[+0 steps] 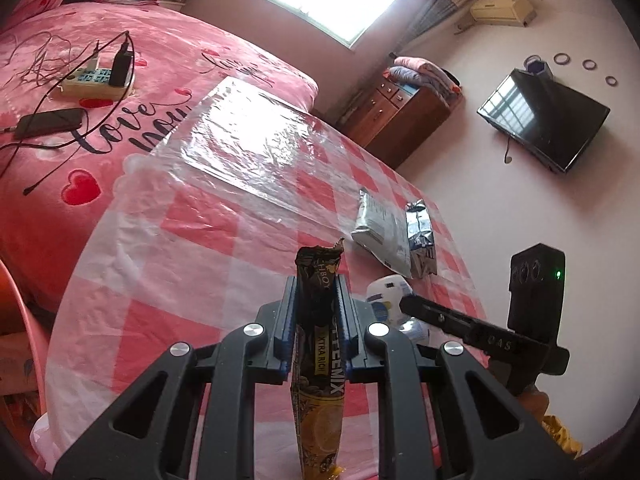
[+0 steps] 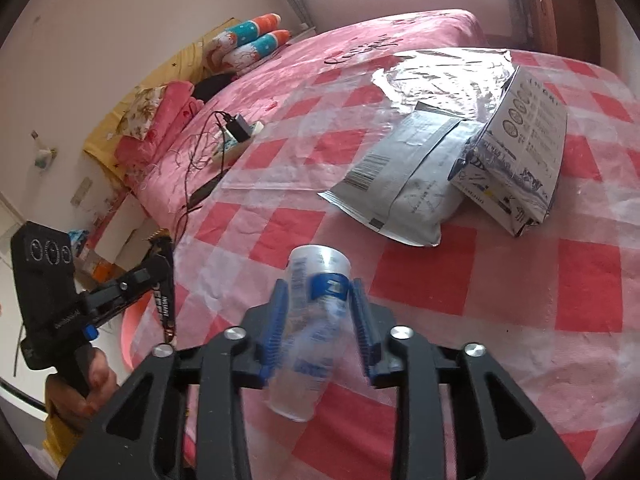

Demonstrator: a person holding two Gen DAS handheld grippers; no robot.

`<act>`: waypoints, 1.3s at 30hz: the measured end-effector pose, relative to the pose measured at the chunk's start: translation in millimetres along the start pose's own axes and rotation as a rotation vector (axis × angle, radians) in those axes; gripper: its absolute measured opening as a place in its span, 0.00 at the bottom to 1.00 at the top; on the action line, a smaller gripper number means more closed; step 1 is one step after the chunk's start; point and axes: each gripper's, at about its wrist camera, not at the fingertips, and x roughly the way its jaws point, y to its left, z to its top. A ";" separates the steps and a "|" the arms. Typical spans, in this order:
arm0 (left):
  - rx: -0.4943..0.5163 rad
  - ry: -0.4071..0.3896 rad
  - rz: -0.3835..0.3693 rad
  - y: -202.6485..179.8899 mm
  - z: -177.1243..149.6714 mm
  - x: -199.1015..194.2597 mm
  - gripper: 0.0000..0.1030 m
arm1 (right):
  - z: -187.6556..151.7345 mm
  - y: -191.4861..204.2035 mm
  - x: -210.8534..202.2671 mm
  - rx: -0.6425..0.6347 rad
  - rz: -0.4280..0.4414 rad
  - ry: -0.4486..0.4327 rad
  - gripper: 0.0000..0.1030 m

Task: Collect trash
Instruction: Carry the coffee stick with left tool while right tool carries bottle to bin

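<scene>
Table cover (image 2: 500, 280): thin plastic sheet, glossy, wrinkled, red-and-white check. Coffee sachet (image 1: 318, 360): glossy printed foil-like film, top edge torn. Bottle (image 2: 312, 320): clear plastic, smooth (label blurred). Mailer bag (image 2: 404, 188): grey matt plastic, creased. Carton (image 2: 520, 160): printed paperboard, crumpled. Bedspread (image 1: 60, 168): soft pink cloth.

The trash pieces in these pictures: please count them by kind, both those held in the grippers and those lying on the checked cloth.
Coffee mix sachet, held in the left gripper: 1
Clear plastic bottle, between the fingers of the right gripper: 1
Grey mailing bag, on the cloth: 1
Crushed carton, on the cloth: 1
Total: 4
</scene>
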 end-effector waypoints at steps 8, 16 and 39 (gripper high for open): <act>-0.018 -0.020 -0.008 9.9 1.9 -5.9 0.19 | -10.5 19.9 13.5 -0.090 -0.139 0.008 0.74; -0.038 -0.043 -0.018 17.7 2.8 -16.8 0.19 | -13.5 30.9 22.5 -0.171 -0.231 0.001 0.60; -0.158 -0.303 0.120 87.4 14.6 -147.7 0.18 | 24.4 212.5 77.1 -0.254 0.342 0.112 0.60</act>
